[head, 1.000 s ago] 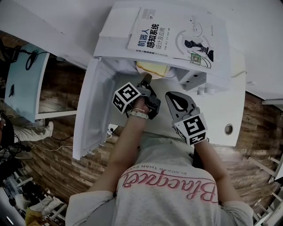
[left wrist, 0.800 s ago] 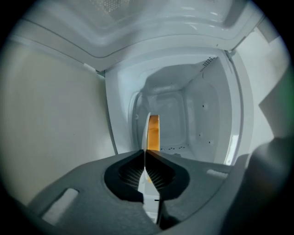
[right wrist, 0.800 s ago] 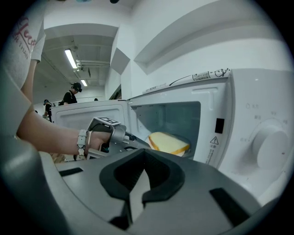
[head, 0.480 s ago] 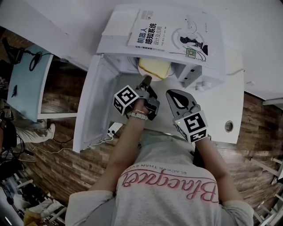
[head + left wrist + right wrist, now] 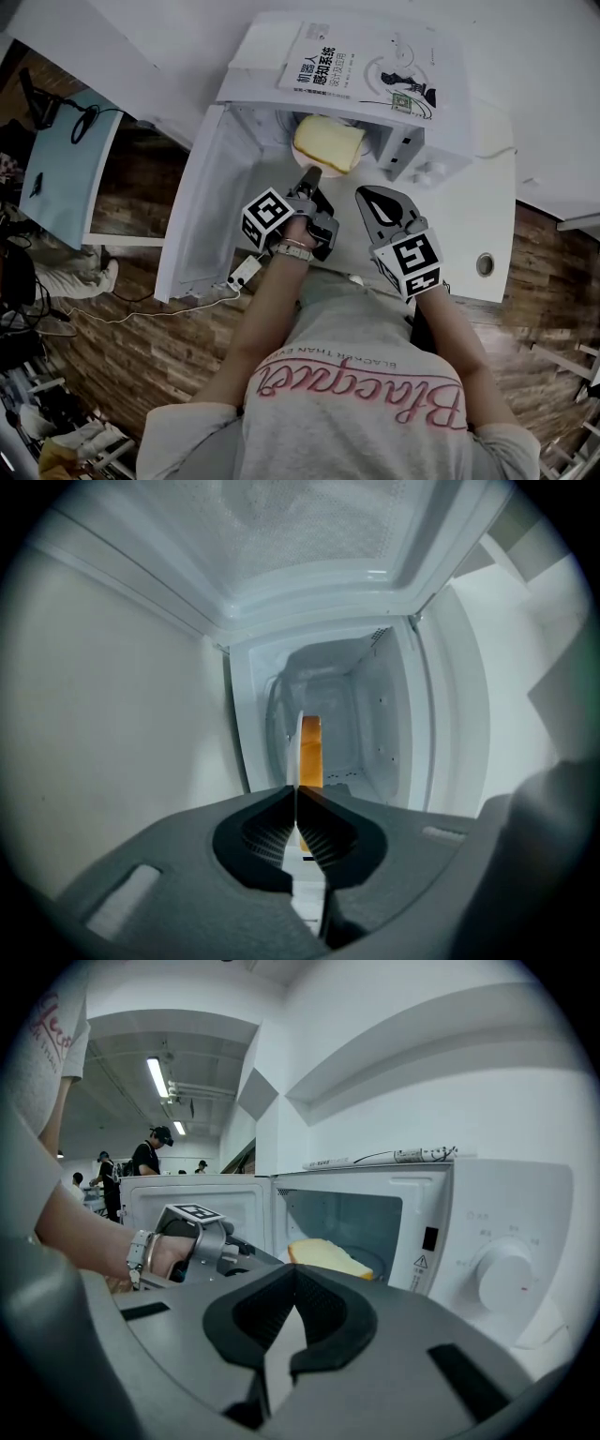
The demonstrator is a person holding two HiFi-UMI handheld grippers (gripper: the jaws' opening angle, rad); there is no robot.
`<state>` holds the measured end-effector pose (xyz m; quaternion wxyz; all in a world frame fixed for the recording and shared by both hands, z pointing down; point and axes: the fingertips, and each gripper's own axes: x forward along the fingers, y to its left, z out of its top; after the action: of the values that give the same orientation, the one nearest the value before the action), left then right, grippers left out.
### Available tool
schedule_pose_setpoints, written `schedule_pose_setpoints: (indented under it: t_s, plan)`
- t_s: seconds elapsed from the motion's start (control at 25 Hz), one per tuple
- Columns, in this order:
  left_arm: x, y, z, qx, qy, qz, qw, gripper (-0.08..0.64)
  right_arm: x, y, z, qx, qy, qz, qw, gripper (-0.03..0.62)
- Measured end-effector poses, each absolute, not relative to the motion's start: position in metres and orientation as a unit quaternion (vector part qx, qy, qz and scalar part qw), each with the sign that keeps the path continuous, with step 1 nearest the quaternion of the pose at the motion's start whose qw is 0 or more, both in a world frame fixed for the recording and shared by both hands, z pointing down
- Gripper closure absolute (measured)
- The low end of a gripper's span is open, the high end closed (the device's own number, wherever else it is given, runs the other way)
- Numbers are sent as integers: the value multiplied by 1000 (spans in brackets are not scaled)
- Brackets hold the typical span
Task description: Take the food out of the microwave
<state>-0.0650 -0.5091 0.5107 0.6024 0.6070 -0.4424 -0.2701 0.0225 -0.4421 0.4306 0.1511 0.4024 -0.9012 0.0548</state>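
Observation:
A slice of yellow bread [image 5: 328, 143] lies on a white plate at the mouth of the open white microwave [image 5: 424, 150]. My left gripper [image 5: 311, 175] is shut on the plate's near rim. In the left gripper view the plate [image 5: 299, 747] shows edge-on between the closed jaws of the left gripper [image 5: 296, 794], with the bread's orange crust [image 5: 311, 752] beside it and the cavity behind. My right gripper [image 5: 370, 199] hangs just right of the left one, shut and holding nothing. The right gripper view shows the bread [image 5: 323, 1256] in the doorway beyond the right gripper [image 5: 293, 1274].
The microwave door [image 5: 202, 216] stands swung open to the left. A book [image 5: 375, 61] lies on top of the microwave. The control dial [image 5: 502, 1279] is on its right panel. Several people [image 5: 145, 1162] stand far off in the room.
The bread on its plate has come out from under the microwave's top toward the person, drawn by the left gripper. Both grippers have drifted back a little.

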Motion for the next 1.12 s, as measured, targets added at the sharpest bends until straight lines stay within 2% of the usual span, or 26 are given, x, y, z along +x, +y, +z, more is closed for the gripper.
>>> schedule_pose_setpoints:
  t_s: [1.12]
  plan:
    - [-62, -438, 444, 624, -411, -325, 581, 546, 43, -425, 404, 438, -892, 30, 106, 583]
